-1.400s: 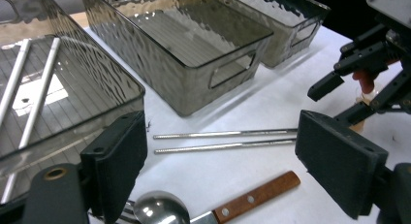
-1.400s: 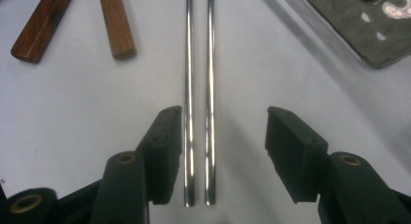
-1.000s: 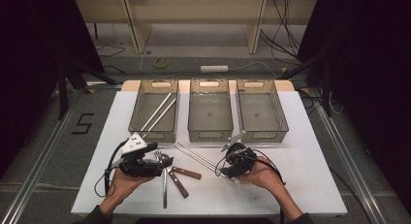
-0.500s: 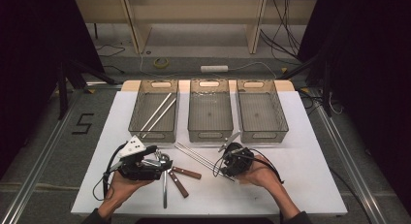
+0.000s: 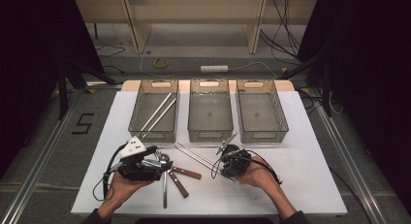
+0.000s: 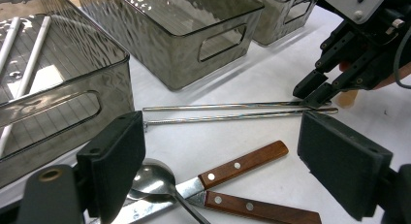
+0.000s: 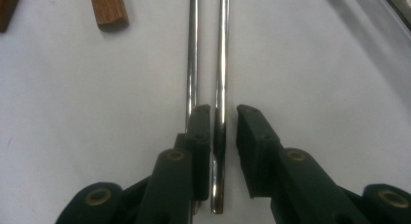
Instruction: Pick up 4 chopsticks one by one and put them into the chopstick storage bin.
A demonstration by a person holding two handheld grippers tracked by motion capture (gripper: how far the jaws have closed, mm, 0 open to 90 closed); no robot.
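Two metal chopsticks lie side by side on the white table. My right gripper is at their near end. In the right gripper view its jaws straddle the right-hand chopstick; the left jaw is against it and a thin gap shows at the right jaw. The other chopstick lies just outside the left jaw. My left gripper is held open low over two wooden-handled knives and a spoon, with nothing between its fingers.
Three clear bins stand in a row at the back: left, middle, right. Two white chopsticks lie in the left bin. The knives and spoon lie between my hands.
My right gripper has shifted a little left and down onto the near end of the metal chopsticks. The left gripper has barely moved.
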